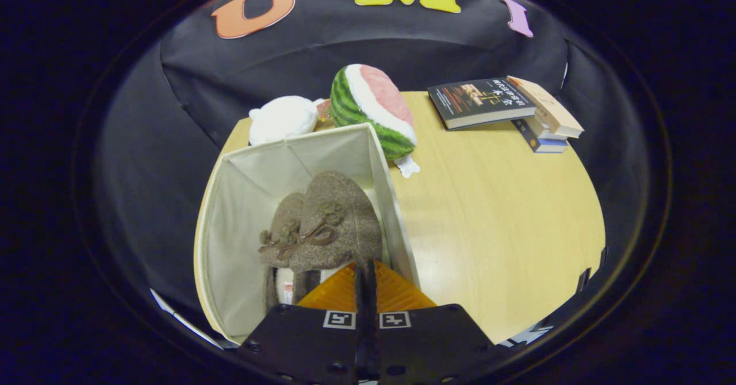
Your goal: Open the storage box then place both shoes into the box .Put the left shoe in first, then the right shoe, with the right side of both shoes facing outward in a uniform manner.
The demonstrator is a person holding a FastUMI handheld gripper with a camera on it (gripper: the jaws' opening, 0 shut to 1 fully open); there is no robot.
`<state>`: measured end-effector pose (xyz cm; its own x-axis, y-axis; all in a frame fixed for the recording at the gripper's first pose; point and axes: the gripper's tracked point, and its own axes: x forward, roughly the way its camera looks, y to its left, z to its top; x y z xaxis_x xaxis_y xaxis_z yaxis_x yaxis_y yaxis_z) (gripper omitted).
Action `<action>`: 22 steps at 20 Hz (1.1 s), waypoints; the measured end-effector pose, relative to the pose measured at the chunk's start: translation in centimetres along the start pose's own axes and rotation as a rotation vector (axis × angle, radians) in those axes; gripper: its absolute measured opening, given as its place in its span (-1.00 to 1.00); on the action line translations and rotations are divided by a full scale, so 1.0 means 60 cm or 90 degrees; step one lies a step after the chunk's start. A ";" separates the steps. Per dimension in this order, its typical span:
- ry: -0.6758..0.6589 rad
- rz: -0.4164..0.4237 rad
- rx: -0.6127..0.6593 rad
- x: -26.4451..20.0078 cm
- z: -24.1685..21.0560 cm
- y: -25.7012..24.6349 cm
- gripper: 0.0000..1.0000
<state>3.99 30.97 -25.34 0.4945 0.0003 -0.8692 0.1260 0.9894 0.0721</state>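
Soft, even light falls from above onto the pale worktop (494, 212), which shows a faint sheen and little shadow. The inside of the storage box (241, 212) is mildly shaded. Fisheye distortion bends the worktop's far edge and the booth wall into curves. Focus is slightly soft throughout.
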 end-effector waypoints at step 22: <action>-0.410 -0.037 -0.019 -0.364 0.185 -0.269 0.90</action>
<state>0.68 13.37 -2.08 0.9056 -0.1315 -0.4031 0.1489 0.9888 0.0118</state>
